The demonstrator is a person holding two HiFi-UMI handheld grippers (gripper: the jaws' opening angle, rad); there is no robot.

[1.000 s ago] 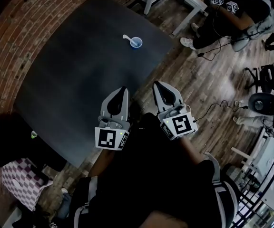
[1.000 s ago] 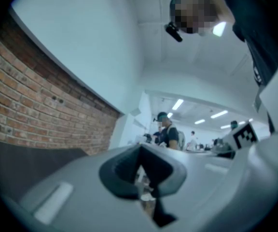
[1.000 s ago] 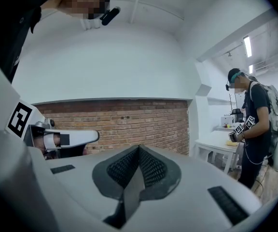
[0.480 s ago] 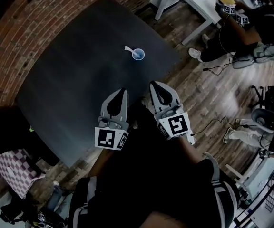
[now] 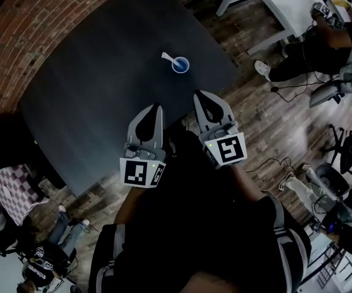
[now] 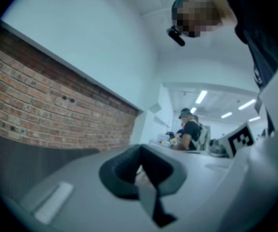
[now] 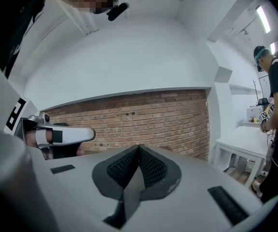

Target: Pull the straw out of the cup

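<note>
A small blue cup (image 5: 180, 65) stands on the dark table (image 5: 102, 90) near its far right corner, and a white straw (image 5: 167, 58) sticks out of it to the upper left. My left gripper (image 5: 156, 107) hangs over the table's near edge, well short of the cup, jaws shut and empty. Just to its right, my right gripper (image 5: 199, 95) sits past the table's edge over the wood floor, also shut with nothing held. Neither gripper view shows the cup; the left gripper (image 6: 139, 151) and right gripper (image 7: 139, 148) point at a brick wall.
A brick wall (image 5: 17, 23) borders the table's far left side. White tables (image 5: 286, 5) with a seated person (image 5: 322, 41) stand at the upper right, with cables and chairs on the wood floor (image 5: 267, 121). A checkered item (image 5: 11, 188) lies at the left.
The head view has shifted, so the table and cup sit slightly further right and up in frame. Both grippers keep their places side by side, still shut.
</note>
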